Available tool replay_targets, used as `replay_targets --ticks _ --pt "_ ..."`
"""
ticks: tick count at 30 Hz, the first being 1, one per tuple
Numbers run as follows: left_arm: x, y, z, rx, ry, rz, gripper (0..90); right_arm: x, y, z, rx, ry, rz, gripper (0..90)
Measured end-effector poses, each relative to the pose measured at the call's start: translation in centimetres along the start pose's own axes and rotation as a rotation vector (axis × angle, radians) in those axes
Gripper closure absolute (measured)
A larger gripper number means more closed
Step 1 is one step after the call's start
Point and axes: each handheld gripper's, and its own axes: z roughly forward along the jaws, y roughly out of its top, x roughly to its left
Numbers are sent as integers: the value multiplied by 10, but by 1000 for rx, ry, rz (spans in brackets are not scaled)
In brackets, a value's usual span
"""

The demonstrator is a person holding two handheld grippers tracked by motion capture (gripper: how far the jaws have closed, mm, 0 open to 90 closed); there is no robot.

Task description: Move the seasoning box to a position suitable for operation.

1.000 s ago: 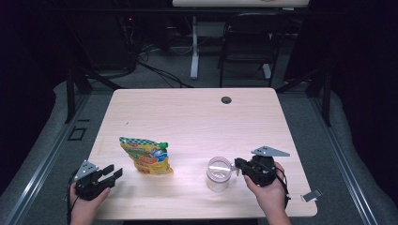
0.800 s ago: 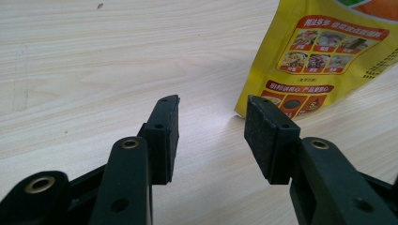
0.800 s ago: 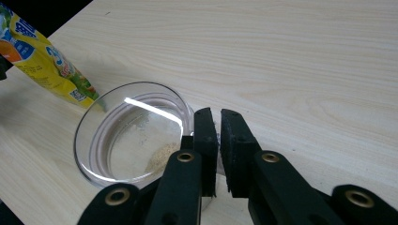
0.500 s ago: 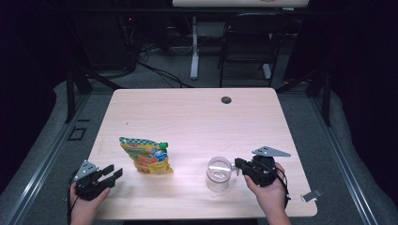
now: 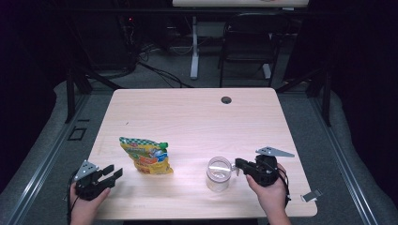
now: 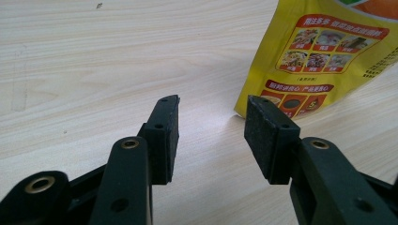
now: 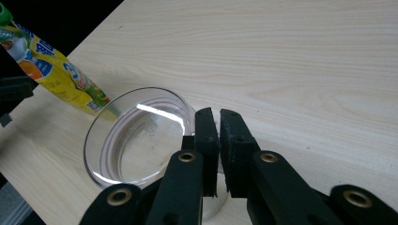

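While right gripper [image 7: 218, 126] pinches glass [image 5: 219, 173] rim, left gripper [image 6: 211, 115] gapes.

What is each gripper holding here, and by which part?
The right gripper is shut on the glass jar, pinching its rim wall. The left gripper is open and holds nothing; the yellow pouch lies beyond it.

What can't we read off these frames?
- Glass jar: right gripper view, the right tongs cover the rim where they pinch; contact on the glass isn't clear.
- Yellow snack pouch: left gripper view, cut off by the top and right edges; print too small to read.
- Round dark spot on the table: high view, too small to identify.
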Motion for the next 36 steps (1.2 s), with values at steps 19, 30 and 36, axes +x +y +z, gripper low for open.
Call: replay_targets --ticks 19,30,36 --pt "0 0 0 1 2 2 553 -11 -3 1 -15 75 89 858" --pt "-1 0 0 2 0 5 557 -11 -3 1 -15 73 84 860" --pt "-3 1 -2 2 -7 13 574 -10 -3 0 -13 65 74 860"
